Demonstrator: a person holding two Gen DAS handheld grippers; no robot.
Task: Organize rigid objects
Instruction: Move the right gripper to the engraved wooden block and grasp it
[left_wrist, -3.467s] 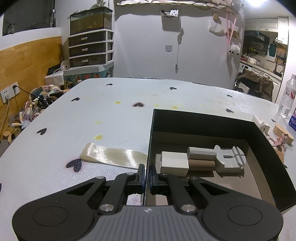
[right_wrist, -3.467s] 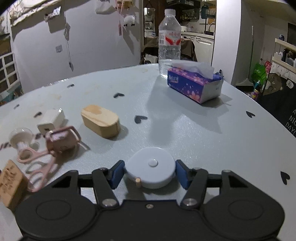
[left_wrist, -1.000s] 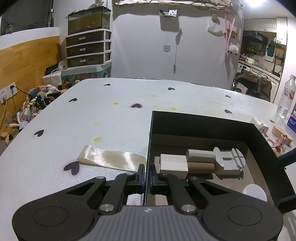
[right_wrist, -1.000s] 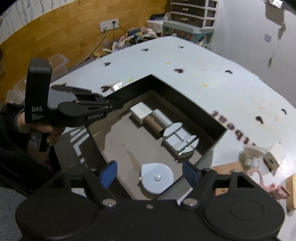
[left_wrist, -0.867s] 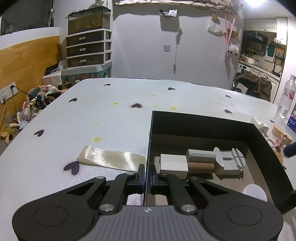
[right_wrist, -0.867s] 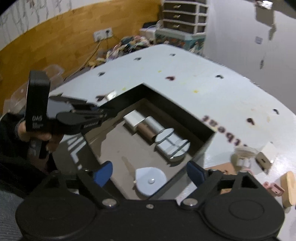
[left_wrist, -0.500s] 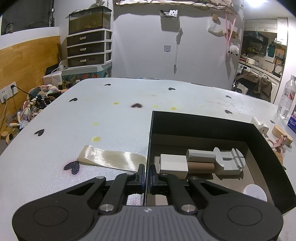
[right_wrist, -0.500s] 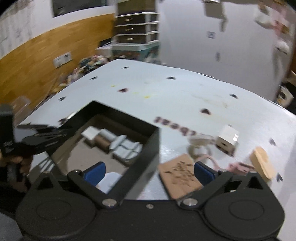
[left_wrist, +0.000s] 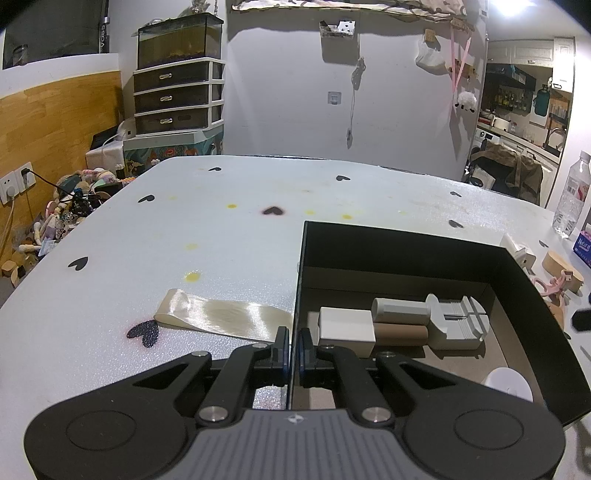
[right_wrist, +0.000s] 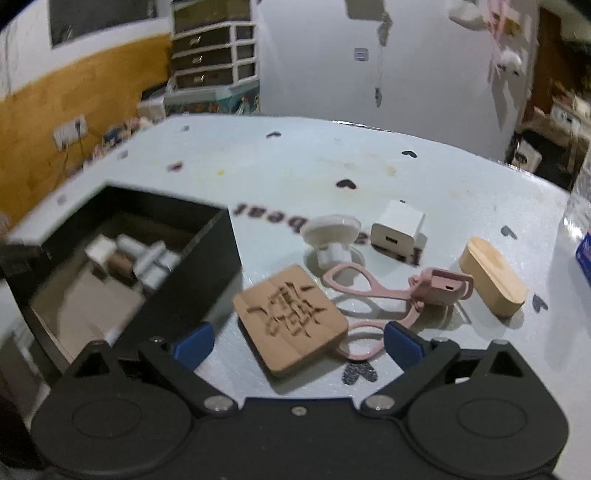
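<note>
My left gripper (left_wrist: 291, 345) is shut on the left wall of the black box (left_wrist: 300, 280). Inside the box lie a white block (left_wrist: 345, 326), a grey and a brown cylinder (left_wrist: 400, 312), a grey tool (left_wrist: 460, 325) and the round white tape measure (left_wrist: 509, 384). My right gripper (right_wrist: 297, 343) is open and empty, just above a carved wooden square (right_wrist: 291, 317) to the right of the box (right_wrist: 192, 295). Beyond it lie a pink clip on loops (right_wrist: 439, 286), a white suction cup (right_wrist: 332, 236), a white charger (right_wrist: 397, 229) and an oval wooden block (right_wrist: 493, 282).
A cream ribbon (left_wrist: 221, 319) lies on the white table left of the box. A water bottle (left_wrist: 572, 195) and a tissue pack (left_wrist: 583, 245) stand at the far right. Black heart marks dot the table. Drawers and clutter stand beyond the far left edge.
My right gripper has released the tape measure into the box and swung right, out over the loose objects. The left gripper has kept its hold on the box wall.
</note>
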